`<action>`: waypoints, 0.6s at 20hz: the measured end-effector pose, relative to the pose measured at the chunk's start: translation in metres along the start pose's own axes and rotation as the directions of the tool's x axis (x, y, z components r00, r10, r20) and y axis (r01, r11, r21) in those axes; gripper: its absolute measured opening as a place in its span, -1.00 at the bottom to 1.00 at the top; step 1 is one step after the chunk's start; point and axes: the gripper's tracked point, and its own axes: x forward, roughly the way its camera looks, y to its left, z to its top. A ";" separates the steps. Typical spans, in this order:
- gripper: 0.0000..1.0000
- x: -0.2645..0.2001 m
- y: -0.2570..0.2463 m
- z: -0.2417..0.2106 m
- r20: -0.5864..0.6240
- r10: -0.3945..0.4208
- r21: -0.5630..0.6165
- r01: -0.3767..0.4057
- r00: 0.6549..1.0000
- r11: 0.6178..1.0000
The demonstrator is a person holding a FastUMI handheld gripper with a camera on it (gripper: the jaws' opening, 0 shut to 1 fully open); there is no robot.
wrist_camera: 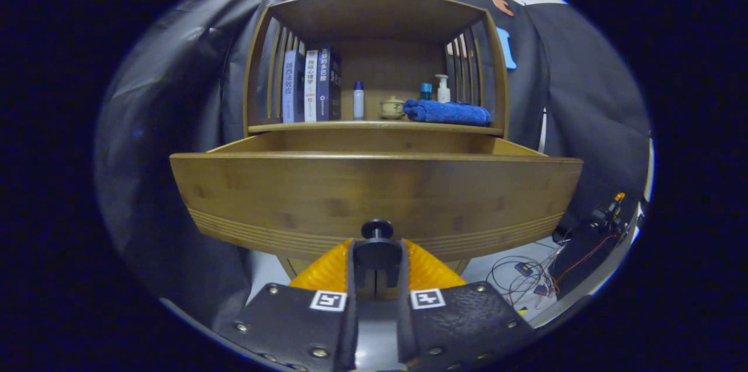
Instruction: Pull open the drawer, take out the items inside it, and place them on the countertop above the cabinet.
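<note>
Books [310, 87] stand at the left of the cabinet's [374, 10] open shelf, then a small bottle [358, 100], a little pot [391, 108], a folded blue towel [447, 111] and a pump bottle [443, 89] at the right. The board they stand on is the surface [327, 126] where the drawer's contents are meant to go.

Below it the drawer [374, 194] stands pulled well out toward the camera, its long axis running left to right and its front panel facing the tongs [377, 258]. The tongs are nearly closed, and both fingers appear to press on the dark knob [377, 229] at the middle of the panel's lower edge.

By the look of it, the pulling-open step is at or near its end. What lies inside cannot be seen, since the front panel hides the drawer's floor from this low angle. The next move likely calls for letting go of the knob, rising above the panel's top rim and reaching down into the drawer.

Loose cables [526, 273] lie on the floor at the far right.
</note>
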 end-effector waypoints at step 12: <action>1.00 -0.027 0.021 0.092 -0.001 -0.014 0.004 0.014 1.000 1.000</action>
